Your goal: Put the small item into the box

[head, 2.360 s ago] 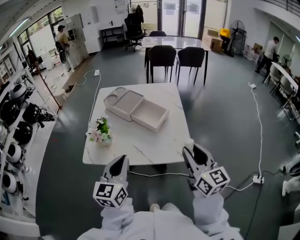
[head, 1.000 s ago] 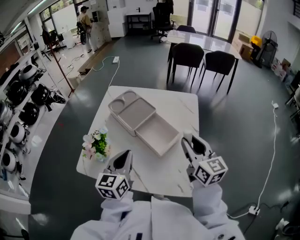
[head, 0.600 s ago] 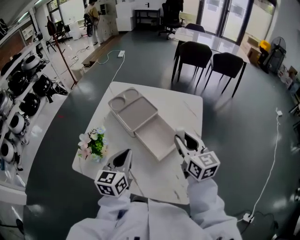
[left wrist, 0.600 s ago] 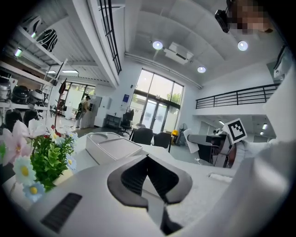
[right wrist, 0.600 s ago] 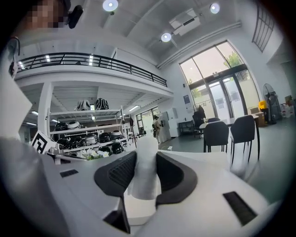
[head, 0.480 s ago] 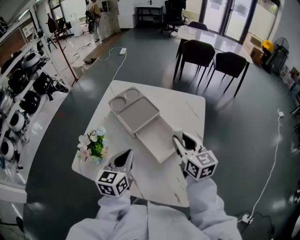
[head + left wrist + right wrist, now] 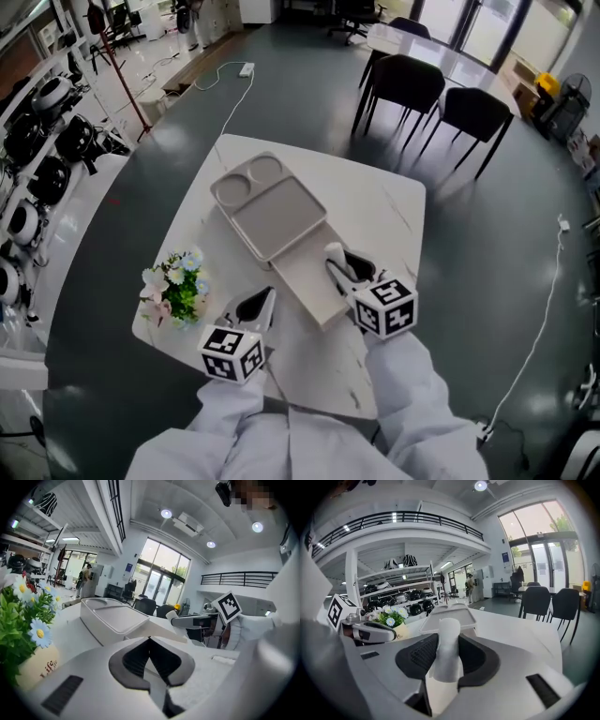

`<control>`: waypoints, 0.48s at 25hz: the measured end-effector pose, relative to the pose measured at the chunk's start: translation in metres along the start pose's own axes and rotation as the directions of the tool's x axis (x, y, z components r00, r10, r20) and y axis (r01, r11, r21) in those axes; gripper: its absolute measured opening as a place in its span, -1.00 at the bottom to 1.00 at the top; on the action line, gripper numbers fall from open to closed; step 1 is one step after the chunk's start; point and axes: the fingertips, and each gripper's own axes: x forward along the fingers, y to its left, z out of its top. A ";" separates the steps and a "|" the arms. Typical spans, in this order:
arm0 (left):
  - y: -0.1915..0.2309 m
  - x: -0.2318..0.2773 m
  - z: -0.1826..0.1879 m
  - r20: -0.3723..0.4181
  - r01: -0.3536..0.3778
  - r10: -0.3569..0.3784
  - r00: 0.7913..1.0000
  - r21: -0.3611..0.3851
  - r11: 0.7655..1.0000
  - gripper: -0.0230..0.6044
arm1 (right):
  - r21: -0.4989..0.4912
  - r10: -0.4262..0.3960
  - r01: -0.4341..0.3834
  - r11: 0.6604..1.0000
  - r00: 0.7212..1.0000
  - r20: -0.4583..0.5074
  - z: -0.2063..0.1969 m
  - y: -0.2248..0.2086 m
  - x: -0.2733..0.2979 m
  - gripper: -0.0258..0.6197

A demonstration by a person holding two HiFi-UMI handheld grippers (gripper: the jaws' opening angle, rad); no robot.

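Observation:
The pale box (image 7: 305, 281) lies open on the white table (image 7: 384, 211), its lid (image 7: 272, 211) with two round recesses folded back to the far left. My right gripper (image 7: 337, 261) hangs over the box's near right part, shut on a small white cylinder (image 7: 449, 632) that stands upright between its pads. That cylinder's tip (image 7: 172, 615) also shows in the left gripper view. My left gripper (image 7: 265, 298) sits at the box's near left corner, jaws shut with nothing between them (image 7: 149, 641).
A small pot of flowers (image 7: 173, 286) stands at the table's left edge, close to the left gripper. Black chairs (image 7: 441, 98) stand beyond the far side. Shelves with helmets (image 7: 37, 141) line the room's left, and cables run over the grey floor.
Both grippers have moved forward and down over the table toward the box. The right one now reaches over the open box, still holding the white cylinder.

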 end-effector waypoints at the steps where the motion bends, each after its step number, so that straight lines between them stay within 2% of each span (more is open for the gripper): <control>1: 0.001 0.003 -0.002 -0.004 0.002 -0.002 1.000 -0.004 1.000 -0.93 | -0.011 0.007 -0.007 1.000 1.000 -0.021 -0.003 0.000 0.007 -0.54; 6: 0.008 0.008 -0.013 -0.026 -0.011 0.010 1.000 -0.049 0.999 -0.93 | -0.036 0.075 -0.081 0.996 0.985 -0.154 -0.020 0.008 0.032 -0.54; 12: 0.018 0.011 -0.019 -0.043 -0.024 0.021 0.999 -0.076 0.997 -0.93 | -0.105 0.068 -0.105 0.989 0.948 -0.312 -0.037 0.005 0.059 -0.54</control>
